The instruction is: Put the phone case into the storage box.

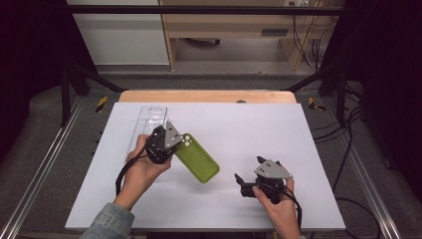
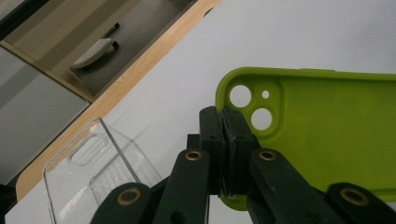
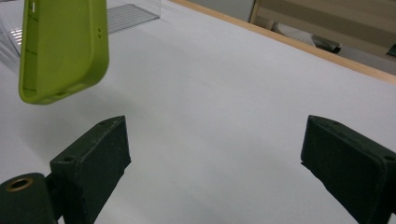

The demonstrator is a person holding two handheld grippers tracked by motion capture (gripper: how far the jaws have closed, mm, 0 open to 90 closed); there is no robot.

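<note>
Green phone case (image 1: 197, 158) hangs above the worktop (image 1: 278, 129), pinched at its camera corner by my left gripper (image 1: 175, 144); my right gripper (image 1: 247, 182) waits apart, wide and empty. Left gripper view: jaws clamp the case rim (image 2: 224, 93), clear box (image 2: 88, 158) beside. Right gripper view: case (image 3: 60, 51) ahead; next I'd judge a second grasp.

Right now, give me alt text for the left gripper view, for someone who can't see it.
The left hand-held gripper is shut on the edge of a green phone case near its camera cutouts, above a white table. A clear plastic case lies at lower left.
</note>
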